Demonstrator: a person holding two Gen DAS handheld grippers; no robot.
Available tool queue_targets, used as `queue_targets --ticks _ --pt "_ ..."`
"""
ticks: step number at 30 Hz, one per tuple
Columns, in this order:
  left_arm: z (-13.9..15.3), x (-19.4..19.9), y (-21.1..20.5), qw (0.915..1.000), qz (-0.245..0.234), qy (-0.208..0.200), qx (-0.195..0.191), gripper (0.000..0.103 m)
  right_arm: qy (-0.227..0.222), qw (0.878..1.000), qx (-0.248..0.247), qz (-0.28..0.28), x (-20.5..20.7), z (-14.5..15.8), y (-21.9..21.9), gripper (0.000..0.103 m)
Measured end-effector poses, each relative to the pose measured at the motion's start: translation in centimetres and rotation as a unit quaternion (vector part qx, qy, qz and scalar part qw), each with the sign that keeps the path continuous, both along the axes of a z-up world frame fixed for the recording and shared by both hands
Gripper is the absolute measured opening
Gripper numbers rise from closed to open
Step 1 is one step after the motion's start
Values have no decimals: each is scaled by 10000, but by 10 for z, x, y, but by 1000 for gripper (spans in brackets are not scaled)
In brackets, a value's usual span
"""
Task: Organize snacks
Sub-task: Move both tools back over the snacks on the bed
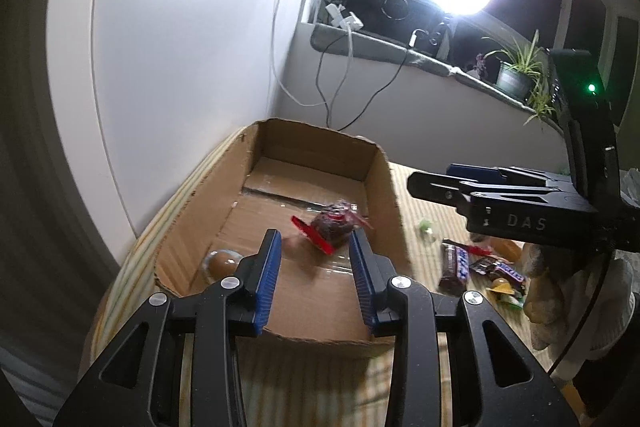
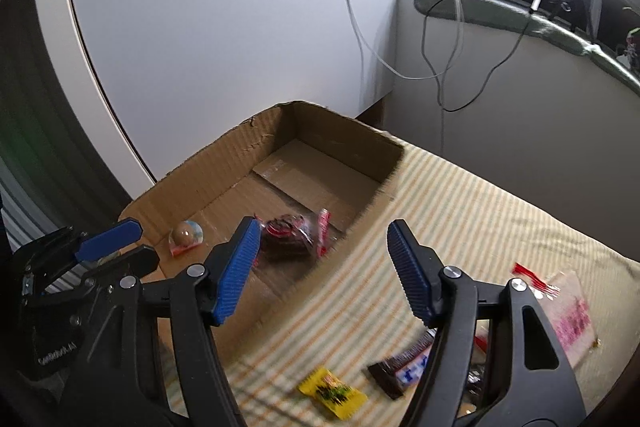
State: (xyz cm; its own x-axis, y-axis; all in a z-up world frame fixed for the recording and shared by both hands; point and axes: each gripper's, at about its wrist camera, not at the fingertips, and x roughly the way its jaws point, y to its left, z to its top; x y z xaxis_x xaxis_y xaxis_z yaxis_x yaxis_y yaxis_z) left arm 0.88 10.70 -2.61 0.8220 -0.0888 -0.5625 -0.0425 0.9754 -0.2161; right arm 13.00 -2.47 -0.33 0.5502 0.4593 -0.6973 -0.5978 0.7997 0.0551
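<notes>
Both grippers' fingers (image 1: 272,259) spread apart; "DAS" marks right gripper (image 1: 436,183).

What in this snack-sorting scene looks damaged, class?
The brown cardboard box has a ragged, torn top rim, most plainly along its left wall in the right wrist view. Inside it, the red-wrapped dark snack and the small round egg-shaped sweet look intact.

Both wrist views look down into one cardboard box (image 1: 304,195).
</notes>
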Motion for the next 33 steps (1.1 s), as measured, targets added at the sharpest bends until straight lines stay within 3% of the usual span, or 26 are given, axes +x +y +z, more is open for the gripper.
queue_targets --ticks 14,16,17,24,33 --pt "2 -16 -61 9981 -609 32 -59 34 -28 9968 102 -794 -33 5 -125 70" --pt "-3 -16 -73 9971 -743 112 -84 46 7 9957 96 -920 -36 2 -141 70" --pt "-6 -17 -79 9966 -806 148 -100 52 35 9949 81 -1006 -38 -2 -154 70" --pt "-30 -15 -112 9921 -1124 544 -120 52 335 9922 37 -1201 -55 -30 -195 70" --pt "-54 -7 -122 9898 -1079 925 -45 52 720 9905 -305 -1131 -70 -76 -214 69"
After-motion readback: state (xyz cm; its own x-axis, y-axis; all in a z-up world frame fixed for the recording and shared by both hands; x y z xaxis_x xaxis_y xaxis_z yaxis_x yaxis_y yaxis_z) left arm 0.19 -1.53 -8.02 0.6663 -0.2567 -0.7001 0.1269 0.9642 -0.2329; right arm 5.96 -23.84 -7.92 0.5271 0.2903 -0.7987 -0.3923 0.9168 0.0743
